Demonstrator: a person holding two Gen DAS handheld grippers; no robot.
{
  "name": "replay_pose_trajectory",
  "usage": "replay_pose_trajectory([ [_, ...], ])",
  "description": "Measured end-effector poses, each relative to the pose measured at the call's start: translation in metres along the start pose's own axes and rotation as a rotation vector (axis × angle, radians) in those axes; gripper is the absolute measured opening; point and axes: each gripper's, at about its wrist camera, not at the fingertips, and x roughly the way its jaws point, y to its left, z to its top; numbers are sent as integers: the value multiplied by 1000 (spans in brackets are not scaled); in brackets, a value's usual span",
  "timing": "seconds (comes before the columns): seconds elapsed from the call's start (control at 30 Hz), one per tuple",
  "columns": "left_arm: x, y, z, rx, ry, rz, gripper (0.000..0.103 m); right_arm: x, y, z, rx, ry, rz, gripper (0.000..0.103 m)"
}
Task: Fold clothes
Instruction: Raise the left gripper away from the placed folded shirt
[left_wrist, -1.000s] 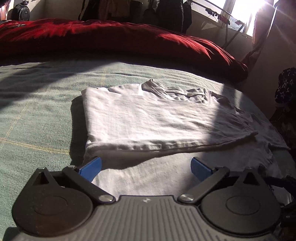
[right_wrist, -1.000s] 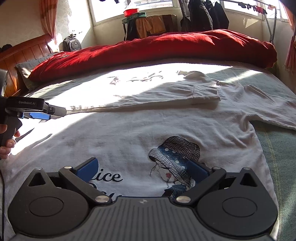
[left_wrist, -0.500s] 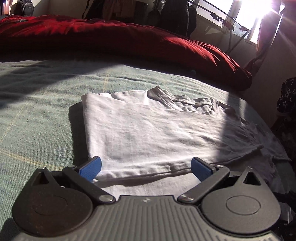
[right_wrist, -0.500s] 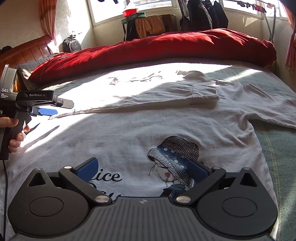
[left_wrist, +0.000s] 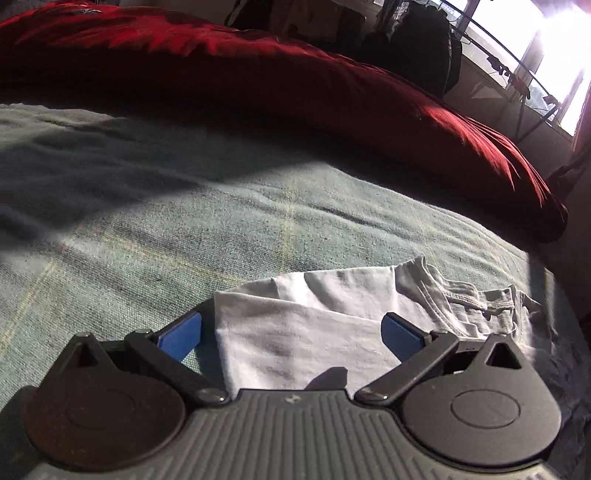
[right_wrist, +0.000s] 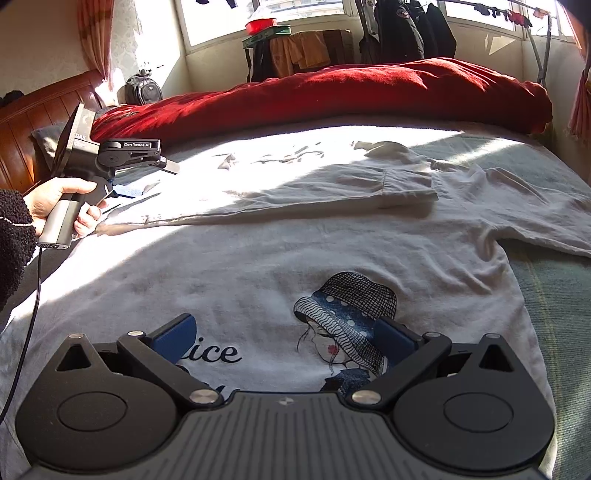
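red duvet (right_wrist: 332, 92) lies along far side of bed (left_wrist: 184, 221); black backpack (right_wrist: 143, 89) beside wooden headboard (right_wrist: 37, 122); dark jackets (right_wrist: 410, 29) hang at window.

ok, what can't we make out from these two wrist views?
- Left wrist: the white T-shirt near edge sits behind the left gripper body.
- Right wrist: the printed word is cut off by the right gripper; left gripper fingertips too small to judge contact.

Home bedroom | bed (right_wrist: 554, 295) fills the frame | red duvet (right_wrist: 332, 92) across the top | wooden headboard (right_wrist: 22, 125) upper left | coats (right_wrist: 406, 29) hang by sunny windows
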Motion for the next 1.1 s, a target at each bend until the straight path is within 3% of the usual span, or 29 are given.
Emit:
replay_pose_trajectory([
  [0.1, -11, 6, 4, -21, -34, 3, 102, 0, 0, 0, 2, -1, 2, 103],
  [0.23, -34, -7, -12, -8, 8, -129, 102, 0, 1, 0, -6, 0, -4, 103],
  [0.3, -37, -11, -23, -5, 58, -160, 102, 1, 1, 0, -8, 1, -7, 103],
  [0.37, -35, -11, -33, 3, 102, -136, 102, 1, 1, 0, -9, 0, -7, 103],
  [0.5, -42, -9, -40, 32, 110, 26, 102, 1, 1, 0, -7, 1, -5, 103],
  [0.53, -47, -10, -40, 27, 97, 31, 102, 1, 0, 0, -7, 1, -4, 103],
  [0.67, -71, -25, -42, 28, 41, -88, 102, 0, 0, 0, -6, 0, 1, 103],
  [0.8, -65, -42, -56, 61, 107, -134, 102, -1, 1, 0, -13, 2, -1, 103],
  [0.93, -57, -34, -71, 53, 130, -54, 102, -1, -1, 0, -4, 1, 7, 103],
  [1.1, -87, -45, -69, 70, 110, 28, 102, -1, -6, 1, 12, 2, 28, 103],
])
